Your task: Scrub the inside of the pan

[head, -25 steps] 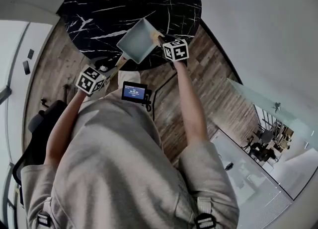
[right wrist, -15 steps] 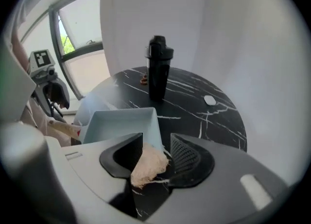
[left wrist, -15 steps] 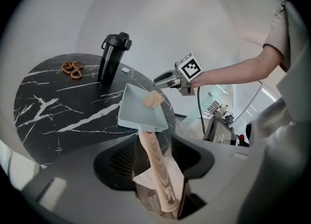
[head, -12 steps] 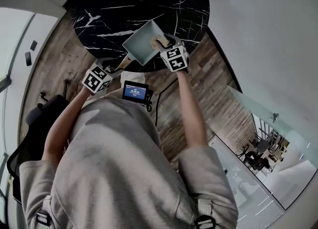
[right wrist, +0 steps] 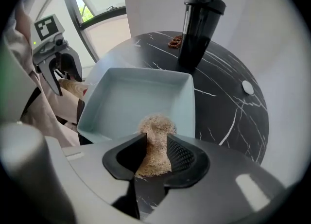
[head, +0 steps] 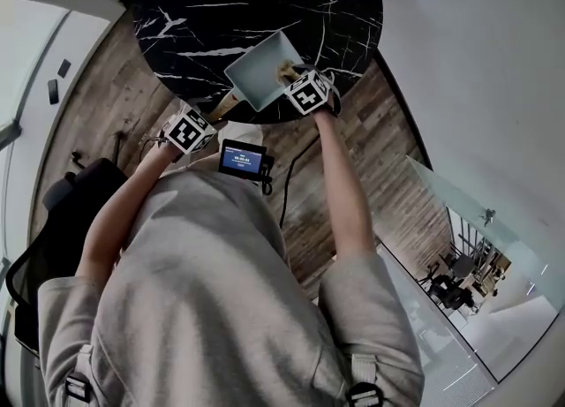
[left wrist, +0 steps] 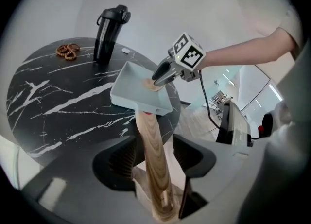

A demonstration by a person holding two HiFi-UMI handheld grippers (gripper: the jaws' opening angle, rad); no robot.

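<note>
A pale blue square pan [head: 261,77] [left wrist: 137,91] [right wrist: 141,102] sits near the front edge of a black marble table [head: 194,17]. Its wooden handle [left wrist: 154,157] sticks out over the floor. My left gripper [head: 212,114] [left wrist: 153,140] has just been opening. The handle lies between its jaws, with a gap at the right pad. My right gripper [head: 288,75] [right wrist: 155,140] has just been closing and is shut on a tan fibrous scrubber [right wrist: 155,127] [left wrist: 149,84]. The scrubber's tip is at the pan's near side wall.
A black bottle [left wrist: 108,33] [right wrist: 199,21] stands behind the pan. Brown ring-shaped pieces [left wrist: 68,51] [right wrist: 175,41] and a small white disc [right wrist: 248,87] lie farther back. A small screen device [head: 243,160] hangs at the person's chest. Below is a wooden floor.
Both grippers have sunk toward the table. The left one has slid in along the handle. The right one has rolled, bringing the scrubber down to the pan's wall.
</note>
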